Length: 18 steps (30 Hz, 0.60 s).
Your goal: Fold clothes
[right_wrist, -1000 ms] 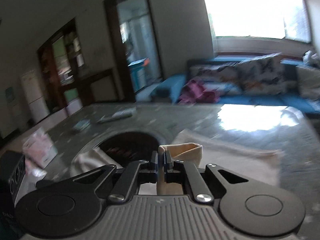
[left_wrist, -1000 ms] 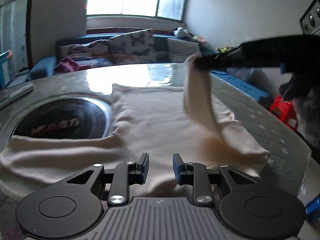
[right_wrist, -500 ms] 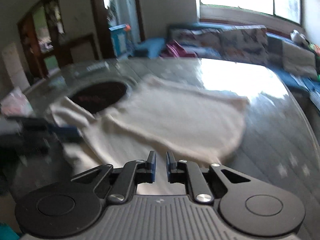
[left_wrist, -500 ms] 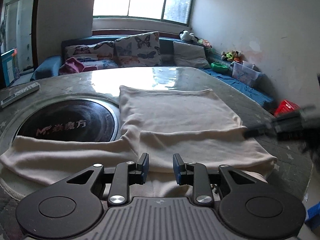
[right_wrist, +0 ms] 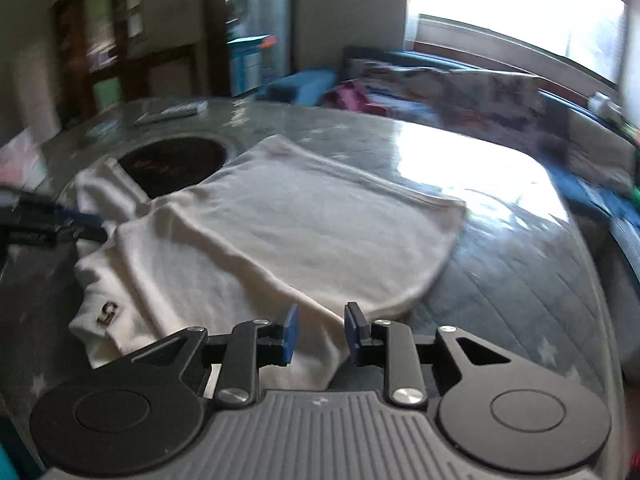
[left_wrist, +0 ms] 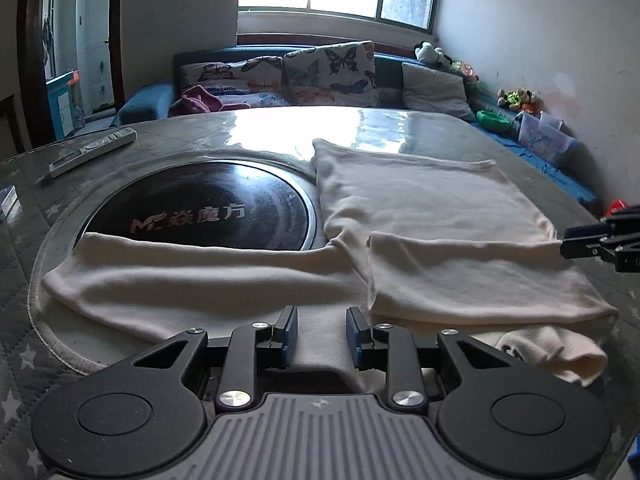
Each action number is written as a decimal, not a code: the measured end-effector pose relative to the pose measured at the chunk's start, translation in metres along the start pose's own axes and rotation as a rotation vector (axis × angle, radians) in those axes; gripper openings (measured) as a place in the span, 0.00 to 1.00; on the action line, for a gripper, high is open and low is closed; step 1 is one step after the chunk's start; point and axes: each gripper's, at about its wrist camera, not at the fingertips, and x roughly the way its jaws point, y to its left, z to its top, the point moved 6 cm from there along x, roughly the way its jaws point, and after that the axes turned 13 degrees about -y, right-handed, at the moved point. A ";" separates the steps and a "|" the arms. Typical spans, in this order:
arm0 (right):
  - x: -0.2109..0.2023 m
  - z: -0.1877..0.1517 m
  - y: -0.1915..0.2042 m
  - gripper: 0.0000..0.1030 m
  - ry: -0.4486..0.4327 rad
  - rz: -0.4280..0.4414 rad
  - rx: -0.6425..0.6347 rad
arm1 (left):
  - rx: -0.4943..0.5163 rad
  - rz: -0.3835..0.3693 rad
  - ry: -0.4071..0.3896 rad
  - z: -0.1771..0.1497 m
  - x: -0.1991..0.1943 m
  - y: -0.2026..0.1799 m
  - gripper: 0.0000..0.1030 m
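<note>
A cream long-sleeved shirt (left_wrist: 420, 208) lies flat on the round table. Its right sleeve (left_wrist: 472, 276) is folded across the body; its left sleeve (left_wrist: 192, 276) stretches out over the black hotplate. My left gripper (left_wrist: 322, 332) is open and empty, low over the shirt's near edge by the collar. My right gripper (right_wrist: 319, 330) is open and empty over the shirt (right_wrist: 288, 232) at its right shoulder; it also shows in the left wrist view (left_wrist: 600, 242) at the shirt's right edge. The left gripper shows blurred at the left of the right wrist view (right_wrist: 52, 222).
A black round hotplate (left_wrist: 200, 208) is set in the grey quilted table (left_wrist: 24, 320). A remote control (left_wrist: 92, 150) lies at the far left. A sofa with cushions (left_wrist: 304, 76) stands behind the table. Toys and boxes (left_wrist: 536, 128) line the right wall.
My right gripper carried the right sleeve across the body, let it go and opened, then drew back to the shirt's right edge. The sleeve now lies folded flat. My left gripper stayed open.
</note>
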 end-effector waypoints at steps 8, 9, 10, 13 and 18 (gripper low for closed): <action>0.008 0.000 -0.005 0.04 0.053 0.086 -0.052 | 0.032 0.021 0.013 0.000 0.004 -0.004 0.28; 0.009 0.000 -0.006 0.03 0.060 0.097 -0.058 | 0.034 0.024 0.015 0.000 0.004 -0.004 0.29; 0.009 0.000 -0.006 0.03 0.067 0.108 -0.064 | 0.036 0.025 0.016 0.001 0.005 -0.004 0.29; -0.004 0.004 -0.011 0.03 0.043 0.103 -0.068 | 0.043 0.029 0.017 0.000 0.006 -0.004 0.30; -0.019 -0.001 -0.028 0.03 0.034 0.054 -0.053 | 0.054 0.031 0.015 0.000 0.007 -0.004 0.31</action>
